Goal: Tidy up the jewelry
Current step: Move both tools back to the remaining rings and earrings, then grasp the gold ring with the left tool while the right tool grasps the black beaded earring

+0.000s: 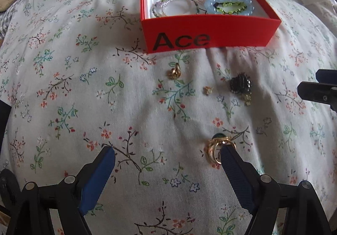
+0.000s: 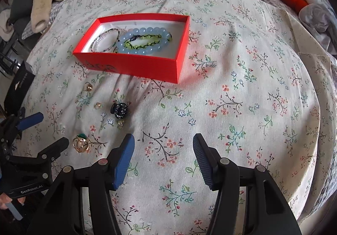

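Since the red box [image 1: 210, 31] already holds the bracelets, including the blue bead bracelet [image 1: 229, 4], what's left loose on the bed [image 1: 63, 87] is the small stuff in front of it. That is a gold ring with a green stone [image 1: 218, 149], a gold ring near the box [image 1: 174, 72], a tiny gold piece [image 1: 208, 90] and a dark brooch-like piece [image 1: 241, 84].

Key relation: the green-stone ring lies right at the tip of the left gripper [image 1: 168, 152], touching or just beside the inner side of its right-hand finger, not centred between the fingers. The left gripper is wide open, holding nothing. The ring stands tilted on the fabric, its band opening facing roughly toward the camera, stone on the far side toward the box. The right wrist view confirms it, with the ring [image 2: 81, 143] just beside the left gripper [image 2: 45, 132], which comes in from the left edge.

The right gripper [image 2: 163, 146] is also wide open and empty, over bare bedspread, well apart from every loose piece and to the right of them all. So the left is clearly the nearer one.

Likely next step: shift the left gripper sideways toward its right so the ring sits between the fingers, then close. The box lies straight ahead, beyond the other small pieces. Risk: the ring is small and the bedding soft, so it could tip or get pushed instead of gripped.
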Demonstrator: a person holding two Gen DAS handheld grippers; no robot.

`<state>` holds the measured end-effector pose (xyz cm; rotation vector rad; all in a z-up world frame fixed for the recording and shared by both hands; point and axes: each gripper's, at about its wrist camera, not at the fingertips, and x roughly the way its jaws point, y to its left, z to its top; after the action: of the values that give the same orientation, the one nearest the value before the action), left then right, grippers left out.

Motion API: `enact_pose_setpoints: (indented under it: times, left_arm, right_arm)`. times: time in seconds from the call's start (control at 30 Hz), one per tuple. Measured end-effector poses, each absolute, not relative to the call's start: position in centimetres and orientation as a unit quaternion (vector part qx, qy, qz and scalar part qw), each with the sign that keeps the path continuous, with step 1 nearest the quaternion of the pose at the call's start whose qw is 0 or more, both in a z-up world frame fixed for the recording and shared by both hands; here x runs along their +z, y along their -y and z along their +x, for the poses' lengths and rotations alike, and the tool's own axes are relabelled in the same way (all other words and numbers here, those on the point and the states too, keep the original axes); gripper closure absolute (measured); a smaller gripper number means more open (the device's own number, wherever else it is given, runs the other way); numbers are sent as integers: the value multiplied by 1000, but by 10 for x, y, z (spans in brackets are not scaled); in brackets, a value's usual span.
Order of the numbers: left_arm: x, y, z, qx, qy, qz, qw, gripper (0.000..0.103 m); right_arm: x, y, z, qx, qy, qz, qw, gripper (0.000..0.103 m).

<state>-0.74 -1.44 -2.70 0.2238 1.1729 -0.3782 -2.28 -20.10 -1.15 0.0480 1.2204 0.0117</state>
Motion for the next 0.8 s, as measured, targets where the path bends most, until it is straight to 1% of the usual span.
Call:
enact_pose_setpoints:
  times: [0.33, 0.4, 0.5, 0.53, 0.57, 0.7, 0.8]
  left_arm:
    - [-43, 27, -16, -216, -564, 89, 792, 18]
    - [-44, 29, -15, -224, -567, 81, 789, 21]
    - [-46, 33, -15, -234, -569, 73, 785, 32]
    - [-47, 36, -15, -237, -568, 72, 785, 39]
    - [-47, 39, -16, -238, -567, 73, 785, 44]
    - [-50, 43, -11, -239, -564, 71, 788, 51]
    - [-51, 46, -10, -236, -561, 69, 790, 62]
  right_arm:
    - [-34, 199, -28, 4, -596, 0, 803, 42]
    - [-37, 200, -28, 3, -599, 0, 801, 42]
    - [-39, 202, -27, 3, -601, 1, 799, 42]
    - [-40, 203, -27, 2, -601, 2, 799, 42]
    - [-40, 204, -27, 1, -602, 2, 799, 42]
    - [-42, 206, -27, -1, -604, 7, 797, 42]
    - [-41, 207, -28, -1, -604, 9, 797, 42]
